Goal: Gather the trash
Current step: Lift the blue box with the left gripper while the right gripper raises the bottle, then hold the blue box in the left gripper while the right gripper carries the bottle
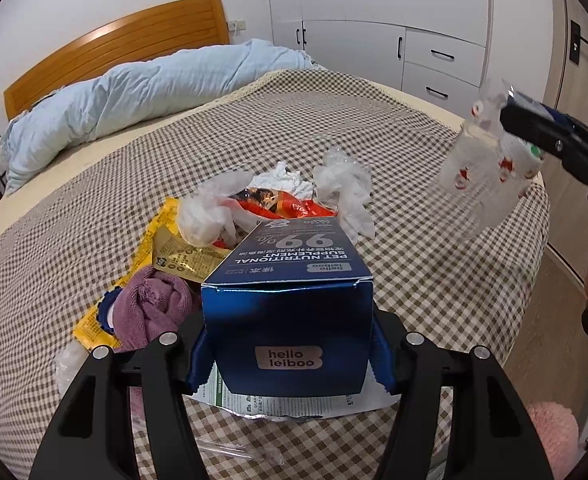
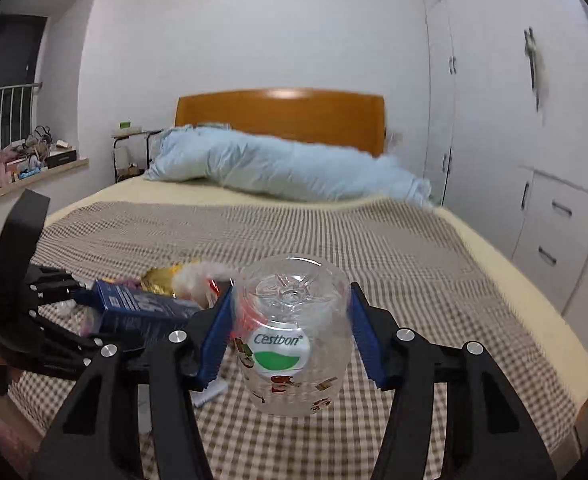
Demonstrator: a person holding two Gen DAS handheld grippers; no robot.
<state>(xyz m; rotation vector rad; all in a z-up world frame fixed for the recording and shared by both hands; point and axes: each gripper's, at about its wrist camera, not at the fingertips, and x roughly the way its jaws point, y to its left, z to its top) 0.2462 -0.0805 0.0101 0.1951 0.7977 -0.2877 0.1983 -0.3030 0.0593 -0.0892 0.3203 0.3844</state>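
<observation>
Above the checked bed [image 1: 333, 128], our right gripper [image 2: 290, 334] clamps a clear plastic bottle [image 2: 294, 336] while our left gripper [image 1: 288, 356] grips the blue supplement box [image 1: 288, 280] beside the trash pile [image 1: 262, 204]; we should hold both firmly and carry them level.

The blue box [image 1: 290, 304] hides much of the trash pile [image 1: 254, 200].

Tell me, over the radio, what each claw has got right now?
Left gripper shut on blue box. Right gripper shut on clear bottle, clear of the bed. Wrappers on bed. Nothing blocking.
</observation>
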